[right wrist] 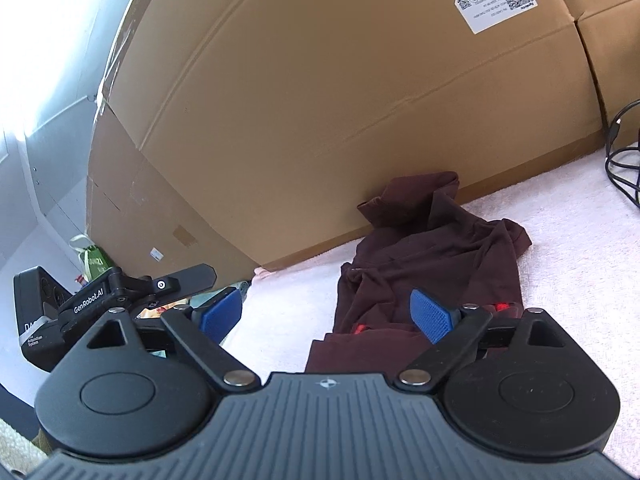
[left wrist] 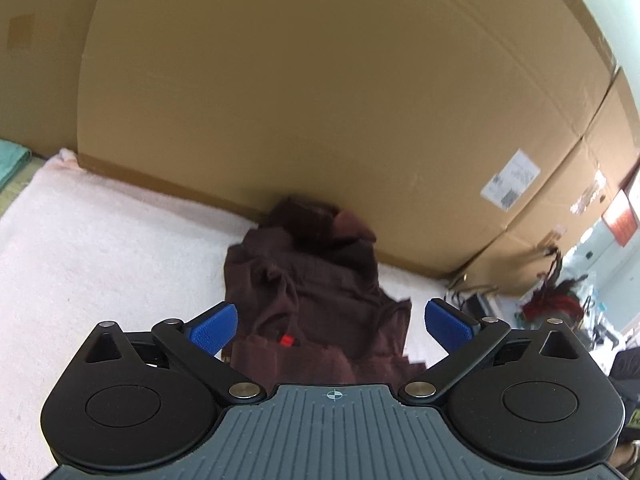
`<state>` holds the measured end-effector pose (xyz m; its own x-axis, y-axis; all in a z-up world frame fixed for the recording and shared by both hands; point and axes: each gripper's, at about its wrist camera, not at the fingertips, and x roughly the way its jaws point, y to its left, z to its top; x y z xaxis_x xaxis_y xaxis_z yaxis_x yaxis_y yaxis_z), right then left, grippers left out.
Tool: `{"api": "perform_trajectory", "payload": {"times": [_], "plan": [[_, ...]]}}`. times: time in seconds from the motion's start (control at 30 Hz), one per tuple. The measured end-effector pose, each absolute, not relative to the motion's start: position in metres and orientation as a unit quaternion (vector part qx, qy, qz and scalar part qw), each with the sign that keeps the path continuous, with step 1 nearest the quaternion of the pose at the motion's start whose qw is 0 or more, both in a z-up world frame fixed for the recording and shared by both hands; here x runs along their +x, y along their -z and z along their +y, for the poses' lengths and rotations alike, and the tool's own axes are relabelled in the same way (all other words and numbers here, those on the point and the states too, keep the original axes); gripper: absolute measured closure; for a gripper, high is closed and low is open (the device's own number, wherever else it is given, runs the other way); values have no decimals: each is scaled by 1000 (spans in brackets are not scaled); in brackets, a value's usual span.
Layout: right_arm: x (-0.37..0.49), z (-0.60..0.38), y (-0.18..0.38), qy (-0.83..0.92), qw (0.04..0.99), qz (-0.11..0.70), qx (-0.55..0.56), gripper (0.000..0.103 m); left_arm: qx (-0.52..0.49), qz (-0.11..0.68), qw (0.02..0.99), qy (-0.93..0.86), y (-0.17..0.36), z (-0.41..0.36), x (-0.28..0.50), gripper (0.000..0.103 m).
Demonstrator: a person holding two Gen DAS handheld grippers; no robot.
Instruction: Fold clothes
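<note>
A dark maroon garment (left wrist: 316, 280) is lying bunched and partly folded on a pale pink fleecy blanket (left wrist: 100, 248), its far end pushing up against the base of a large cardboard box (left wrist: 320, 80). The left tongs (left wrist: 332, 324) are hovering over the near end of the garment with their blue pads (left wrist: 214, 326) spread wide, holding nothing; the cloth is showing between them without either pad pressing on it. The right tongs (right wrist: 326, 312) are likewise standing fully apart and empty, their right pad (right wrist: 432, 316) sitting in front of the garment (right wrist: 432, 248) and the left pad over bare blanket (right wrist: 580, 232). Small red tags (right wrist: 360, 328) are showing on the cloth. A black cable (right wrist: 624, 168) is lying on the blanket near the box (right wrist: 320, 100).
</note>
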<state>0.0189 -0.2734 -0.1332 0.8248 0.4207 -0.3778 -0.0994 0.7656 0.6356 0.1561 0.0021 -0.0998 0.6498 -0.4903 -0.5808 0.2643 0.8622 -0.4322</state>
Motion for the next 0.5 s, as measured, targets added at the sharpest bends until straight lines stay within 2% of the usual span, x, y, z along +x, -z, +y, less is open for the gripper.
{"api": "perform_trajectory", "payload": {"times": [0.07, 0.33, 0.5], "plan": [[17, -272, 134, -136, 909, 267, 290, 4, -150, 378, 887, 219, 109, -2, 154, 0], [21, -266, 150, -93, 920, 314, 217, 4, -62, 408, 873, 262, 146, -39, 146, 0], [34, -272, 155, -68, 911, 339, 225, 4, -55, 416, 862, 285, 158, -49, 156, 0]]}}
